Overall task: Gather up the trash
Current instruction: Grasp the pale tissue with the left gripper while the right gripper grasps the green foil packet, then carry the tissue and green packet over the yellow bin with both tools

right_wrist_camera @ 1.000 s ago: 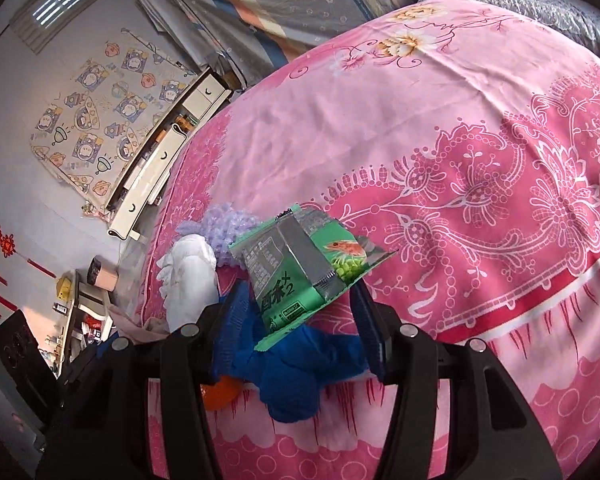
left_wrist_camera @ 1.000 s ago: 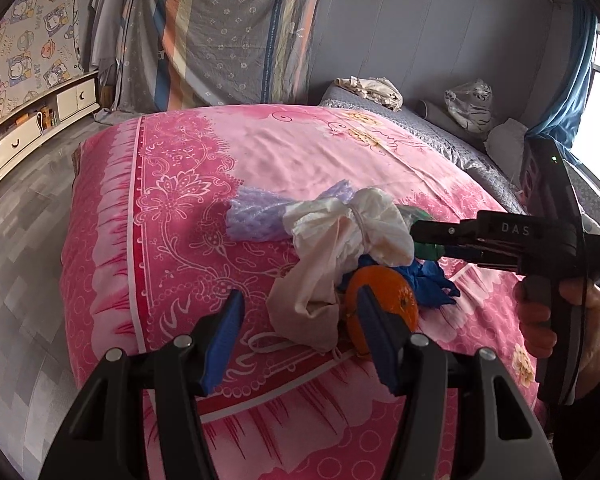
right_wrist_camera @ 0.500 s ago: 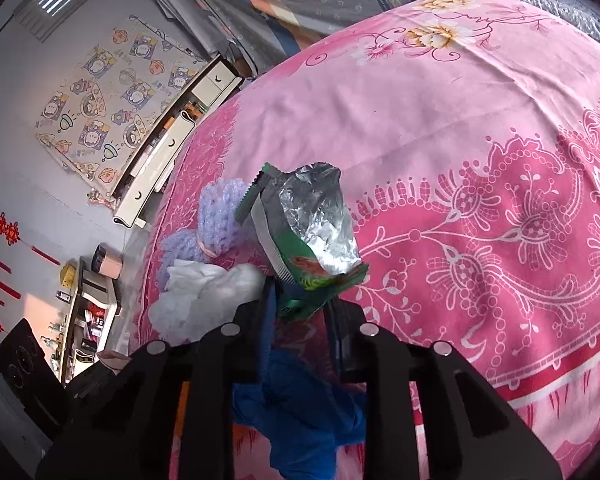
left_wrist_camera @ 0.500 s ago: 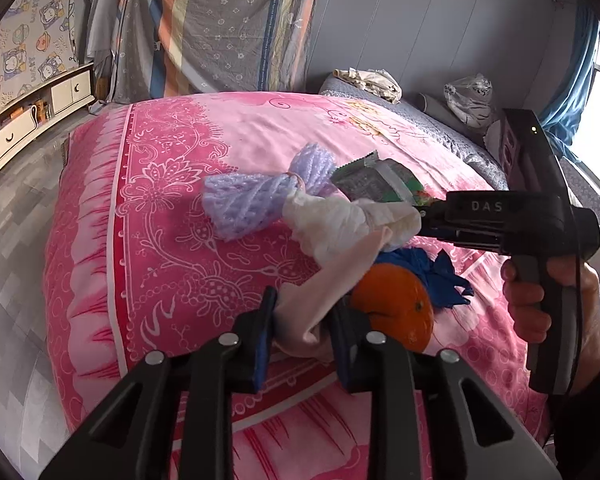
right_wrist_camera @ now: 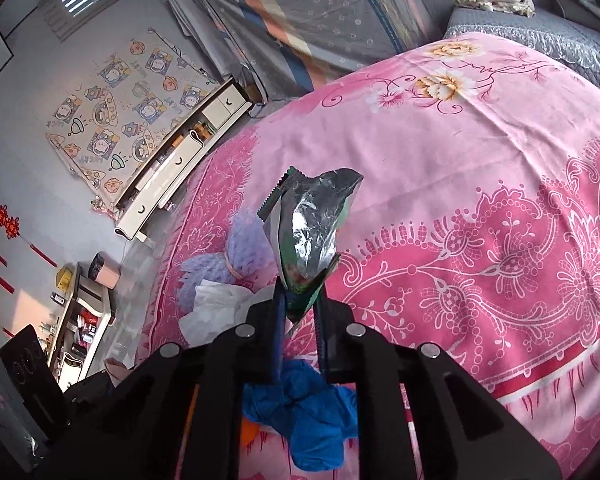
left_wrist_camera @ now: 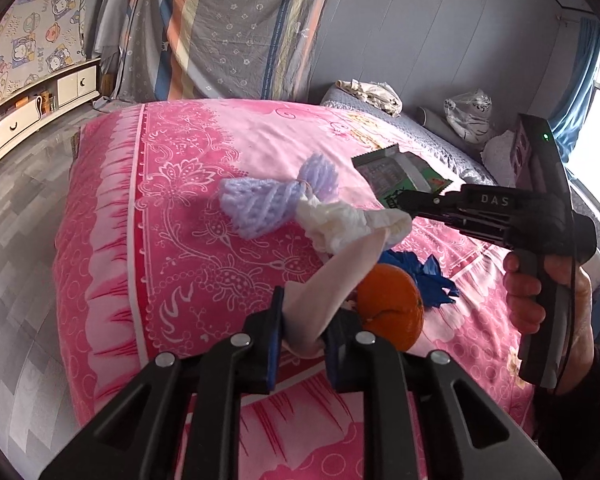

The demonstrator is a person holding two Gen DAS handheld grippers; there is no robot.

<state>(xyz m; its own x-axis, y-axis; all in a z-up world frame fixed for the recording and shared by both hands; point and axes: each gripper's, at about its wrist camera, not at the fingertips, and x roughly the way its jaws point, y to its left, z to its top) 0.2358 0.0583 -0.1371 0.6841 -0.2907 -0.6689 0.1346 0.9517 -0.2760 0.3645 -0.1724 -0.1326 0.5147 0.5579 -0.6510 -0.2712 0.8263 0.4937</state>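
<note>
Trash pile sits near the front edge of the pink bedspread [left_wrist_camera: 188, 184], a bit right of centre in the left wrist view. Left gripper [left_wrist_camera: 306, 320] has its jaws closing on the tail of a pale pink cloth [left_wrist_camera: 332, 280]; the pads press on it, and the cloth runs up and away to a crumpled white tissue wad [left_wrist_camera: 340, 224]. Orange [left_wrist_camera: 392, 306] lies just right of the left gripper's right finger, touching the cloth or very close, hard to say from this angle. Blue crumpled plastic [left_wrist_camera: 424, 276] sits behind the orange. Lilac knitted piece [left_wrist_camera: 268, 200], tied in the middle like a bow, lies on the bedspread just left of the tissue wad.

Right gripper [right_wrist_camera: 298, 308] is clamped tight on the bottom corner of a green snack wrapper [right_wrist_camera: 312, 232]. Wrapper stands up from the jaws, silver inside facing the camera, clear of the bedspread. In the left wrist view the same gripper [left_wrist_camera: 404, 200] comes in from the right edge, held by a hand [left_wrist_camera: 540, 292], with the wrapper [left_wrist_camera: 396, 172] sticking out past its tips, above the tissue.

Right wrist view also shows the blue plastic [right_wrist_camera: 304, 412] directly under the gripper body, the tissue [right_wrist_camera: 220, 304] and lilac piece [right_wrist_camera: 236, 256] to its left.

Grey bedding [left_wrist_camera: 432, 140] covers the far end of the bed, with a crumpled beige cloth [left_wrist_camera: 374, 90] on it.
</note>
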